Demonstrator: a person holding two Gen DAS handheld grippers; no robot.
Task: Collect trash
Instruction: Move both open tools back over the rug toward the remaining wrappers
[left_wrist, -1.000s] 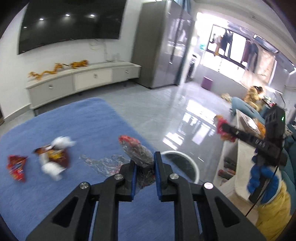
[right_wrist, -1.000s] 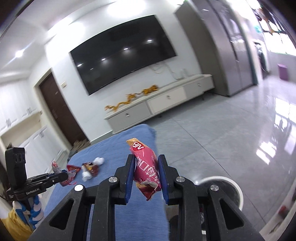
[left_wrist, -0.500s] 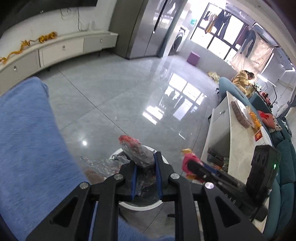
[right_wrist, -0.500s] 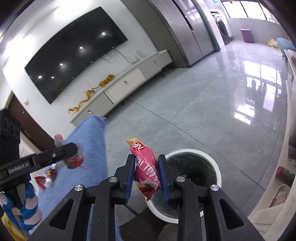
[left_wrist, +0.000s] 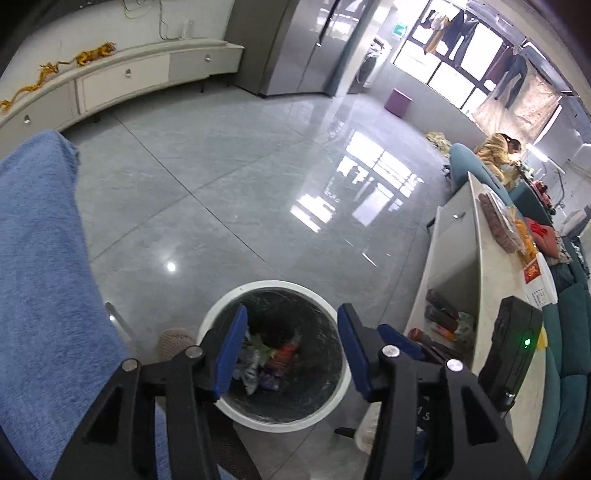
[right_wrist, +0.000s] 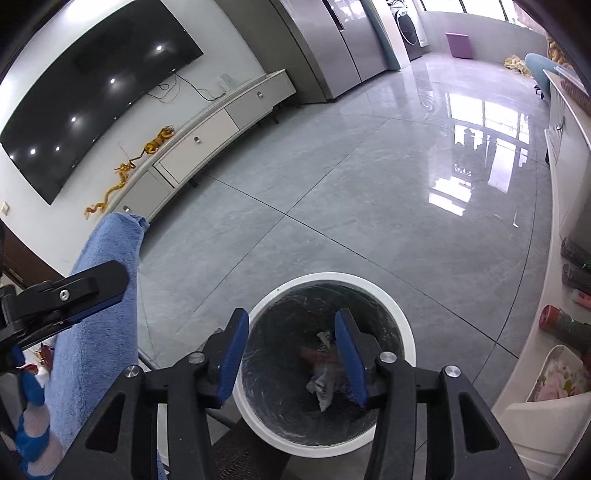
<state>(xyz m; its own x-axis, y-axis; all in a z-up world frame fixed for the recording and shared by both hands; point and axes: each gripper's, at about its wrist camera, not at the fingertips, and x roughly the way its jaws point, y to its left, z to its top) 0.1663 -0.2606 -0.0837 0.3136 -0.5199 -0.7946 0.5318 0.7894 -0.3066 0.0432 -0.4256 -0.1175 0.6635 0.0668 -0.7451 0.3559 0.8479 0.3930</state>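
Note:
A round white trash bin (left_wrist: 334, 314) with a black liner stands on the grey floor beside the blue-covered table. Several crumpled wrappers (left_wrist: 266, 360) lie at its bottom. My left gripper (left_wrist: 291, 349) is open and empty, right above the bin. In the right wrist view the same bin (right_wrist: 402, 325) holds wrappers (right_wrist: 323, 373), and my right gripper (right_wrist: 290, 354) is open and empty above it. The left gripper's arm (right_wrist: 62, 299) shows at the left edge there, over the blue cloth.
The blue cloth table (left_wrist: 37, 266) lies to the left; red wrappers (right_wrist: 42, 354) remain on it. A white shelf unit (left_wrist: 461, 266) with bottles stands right of the bin. A TV cabinet (right_wrist: 207, 129) runs along the far wall.
Both grippers swung from the table to above the bin and opened. The clear wrapper and the pink snack bag left the jaws and now lie in the bin.

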